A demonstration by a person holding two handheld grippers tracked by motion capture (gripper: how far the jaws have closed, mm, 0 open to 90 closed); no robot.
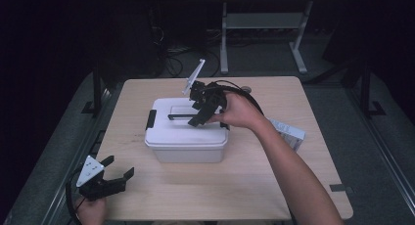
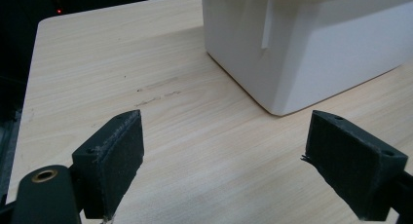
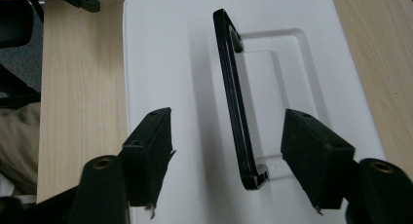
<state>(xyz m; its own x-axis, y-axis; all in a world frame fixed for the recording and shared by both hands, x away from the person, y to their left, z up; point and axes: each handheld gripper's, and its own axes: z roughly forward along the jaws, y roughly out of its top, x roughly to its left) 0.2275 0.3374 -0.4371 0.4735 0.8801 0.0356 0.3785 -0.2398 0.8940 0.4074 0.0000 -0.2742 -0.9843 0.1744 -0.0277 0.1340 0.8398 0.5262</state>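
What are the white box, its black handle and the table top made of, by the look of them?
The white box looks like moulded plastic: smooth, matte, with rounded corners. Its black handle seems to be glossy hard plastic, thin with a bright sheen along its edge. The table shows pale wood grain, though so flat and even that it may be laminate.

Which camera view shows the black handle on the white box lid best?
The right gripper view: the handle stands raised between the open jaws. The high view shows it small, partly behind the right gripper. The left gripper view shows the box's wall.
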